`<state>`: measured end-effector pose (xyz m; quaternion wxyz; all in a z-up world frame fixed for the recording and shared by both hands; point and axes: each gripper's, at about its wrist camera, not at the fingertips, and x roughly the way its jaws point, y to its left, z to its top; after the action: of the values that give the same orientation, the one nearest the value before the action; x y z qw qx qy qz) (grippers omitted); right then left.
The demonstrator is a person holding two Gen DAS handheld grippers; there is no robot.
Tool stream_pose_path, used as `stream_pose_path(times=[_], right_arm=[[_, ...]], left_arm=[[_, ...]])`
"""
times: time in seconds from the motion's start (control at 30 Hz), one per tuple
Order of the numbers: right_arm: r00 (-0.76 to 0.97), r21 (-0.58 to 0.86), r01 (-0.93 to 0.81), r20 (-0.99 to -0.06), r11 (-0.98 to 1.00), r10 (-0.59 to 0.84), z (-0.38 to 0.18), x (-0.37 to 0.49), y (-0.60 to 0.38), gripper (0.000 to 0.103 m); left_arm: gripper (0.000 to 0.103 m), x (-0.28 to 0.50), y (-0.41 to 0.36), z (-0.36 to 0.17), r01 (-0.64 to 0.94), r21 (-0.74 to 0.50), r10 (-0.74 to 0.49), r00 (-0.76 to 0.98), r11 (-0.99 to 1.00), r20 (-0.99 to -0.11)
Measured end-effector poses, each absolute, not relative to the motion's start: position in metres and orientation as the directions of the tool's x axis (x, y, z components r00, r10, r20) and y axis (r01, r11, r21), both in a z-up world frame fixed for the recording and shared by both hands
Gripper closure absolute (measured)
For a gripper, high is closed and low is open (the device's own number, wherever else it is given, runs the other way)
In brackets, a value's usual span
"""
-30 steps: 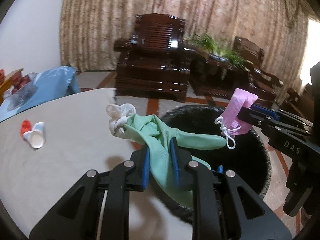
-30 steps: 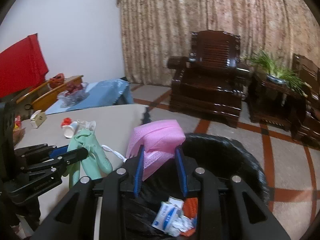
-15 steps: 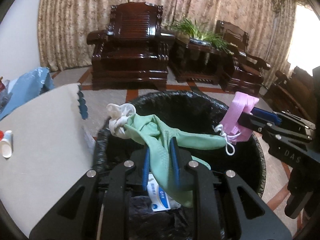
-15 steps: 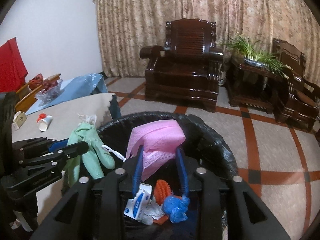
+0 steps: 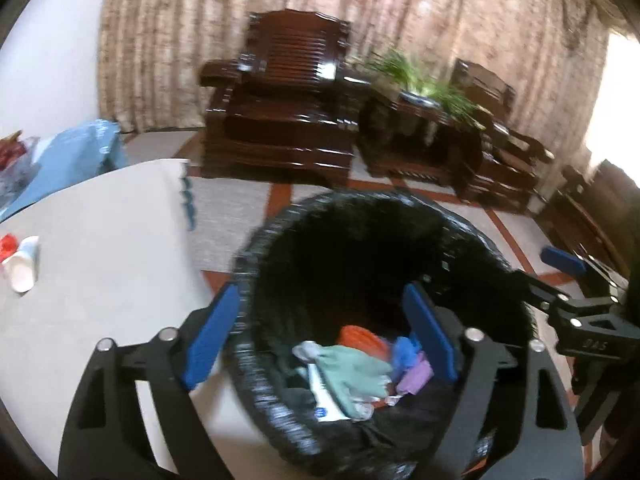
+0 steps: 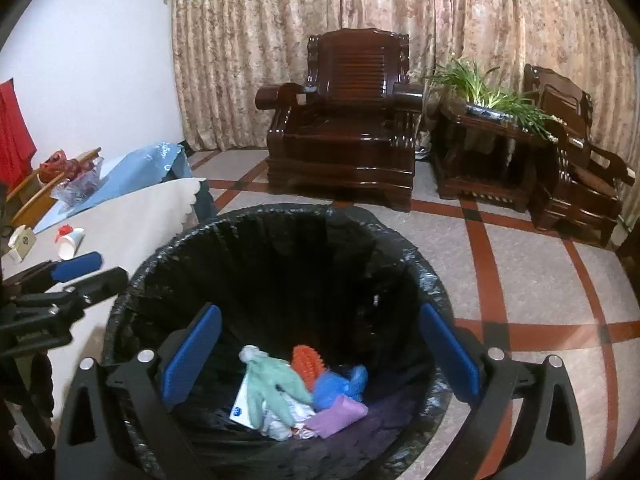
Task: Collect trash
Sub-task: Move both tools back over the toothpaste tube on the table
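Room: dark wooden armchair (image 6: 340, 128) and patterned curtains at the far side, tiled floor with red bands, white-clothed table (image 5: 100, 248) to the left.
Left gripper (image 5: 320, 344): jaws wide apart, nothing between them, poised over the near-left rim of the bin.
Right gripper (image 6: 320, 356): jaws wide apart and empty, above the bin mouth.
Bin (image 6: 280, 216): black-lined, open; at its bottom lie a green glove (image 6: 272, 384), a pink mask (image 6: 340, 414), an orange brush-like piece (image 6: 307, 362), blue crumpled stuff (image 6: 338, 384) and a white packet (image 6: 240, 406), all heaped together.
Trash left out: a paper cup (image 6: 71, 242) with a red scrap, lying on its side on the table, far left of the bin.
Handling: the cup looks light and thin-walled, likely to crush; a gentle pinch across its rim or mid-body seems best.
Glove and mask: soft, limp, no further hold needed.
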<state>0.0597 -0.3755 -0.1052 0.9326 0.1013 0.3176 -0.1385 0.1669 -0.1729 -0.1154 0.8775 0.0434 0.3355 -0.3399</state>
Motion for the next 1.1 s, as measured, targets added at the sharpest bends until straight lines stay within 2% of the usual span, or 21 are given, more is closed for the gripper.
stream_pose_path(times=[0.1,0.47,0.77,1.1], right_arm=[[0.782,0.105,0.286,-0.600,0.952,-0.169,-0.096,0.065,-0.361,0.006],[0.838,0.136,0.065,-0.545,0.989,0.020,-0.073,0.138,-0.264,0.006],[0.830,0.141,-0.074,-0.540,0.987,0.139,-0.077,0.202,-0.184,0.006],[0.785,0.142,-0.178,-0.576,0.974,0.228,-0.098,0.268,-0.108,0.006]], left_arm=[[0.013,0.170,-0.146,-0.106,0.575,-0.143,-0.531,0.595,0.806,-0.603],[0.012,0.195,-0.018,-0.081,0.342,-0.121,-0.345,0.736,0.932,-0.583],[0.012,0.225,0.084,-0.086,0.152,-0.092,-0.177,0.779,0.984,-0.602],[0.012,0.259,0.159,-0.109,0.026,-0.090,-0.077,0.778,0.996,-0.624]])
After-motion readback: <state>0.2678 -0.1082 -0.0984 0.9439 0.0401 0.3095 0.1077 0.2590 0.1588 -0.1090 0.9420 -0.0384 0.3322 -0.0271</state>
